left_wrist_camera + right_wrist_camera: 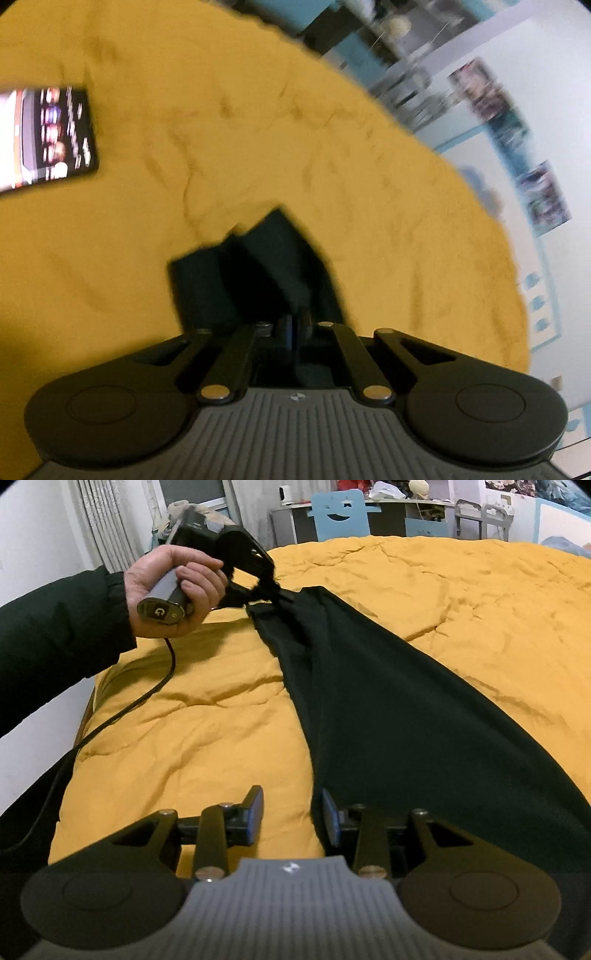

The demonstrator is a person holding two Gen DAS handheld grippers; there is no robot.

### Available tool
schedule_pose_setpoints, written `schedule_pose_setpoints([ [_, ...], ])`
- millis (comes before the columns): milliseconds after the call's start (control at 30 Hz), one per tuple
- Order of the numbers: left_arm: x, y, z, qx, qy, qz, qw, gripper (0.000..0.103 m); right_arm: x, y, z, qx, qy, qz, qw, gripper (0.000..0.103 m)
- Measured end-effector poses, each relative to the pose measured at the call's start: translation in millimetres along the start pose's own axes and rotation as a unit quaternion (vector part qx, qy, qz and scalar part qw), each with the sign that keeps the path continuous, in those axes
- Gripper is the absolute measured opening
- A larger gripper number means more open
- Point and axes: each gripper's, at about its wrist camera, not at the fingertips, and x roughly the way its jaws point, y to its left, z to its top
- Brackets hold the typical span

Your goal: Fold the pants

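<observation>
Left black two-finger gripper [284,596]: clamped on dark green fabric pants [388,701], lifting end for fold | right black two-finger gripper [291,821]: wide, pants edge between jaws, ungripped | yellow quilted bedspread [203,720]: folding surface.

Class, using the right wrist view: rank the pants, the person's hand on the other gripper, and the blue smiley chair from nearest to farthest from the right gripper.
1. pants: right at the right gripper, against its right finger.
2. hand: upper left, above the yellow bedspread.
3. blue smiley chair: beyond the bed, top centre.
</observation>
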Motion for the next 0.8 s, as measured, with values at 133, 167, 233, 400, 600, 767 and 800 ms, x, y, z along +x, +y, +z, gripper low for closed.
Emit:
schedule_pose_setpoints([
  [133, 4, 6, 10, 0.013, 0.009, 0.045, 0.9989, 0.001, 1, 1, 0, -0.001, -0.001, -0.002, 1.0, 0.033],
  [167, 11, 9, 9, 0.019, 0.025, 0.071, 0.997, 0.002, 1, 3, 0, -0.002, -0.002, -0.003, 1.0, 0.033],
  [233, 24, 11, 5, 0.04, 0.04, 0.102, 0.9932, 0.008, 1, 4, -1, -0.004, -0.003, -0.005, 1.0, 0.033],
  [400, 10, 3, 0, 0.046, -0.019, 0.153, 0.987, 0.011, -18, -1, -4, 0.025, -0.03, -0.001, 0.999, 0.032],
  [600, -24, -45, -33, 0.124, -0.092, 0.219, 0.9634, 0.026, -25, -9, -32, 0.074, -0.01, -0.118, 0.99, 0.04],
  [767, -33, -109, -107, 0.232, -0.007, 0.078, 0.9696, 0.041, -86, -18, -60, 0.145, -0.05, -0.116, 0.981, 0.04],
  [800, -32, -121, -125, 0.25, 0.015, 0.053, 0.9667, 0.042, -104, -24, -68, 0.164, -0.062, -0.133, 0.975, 0.04],
])
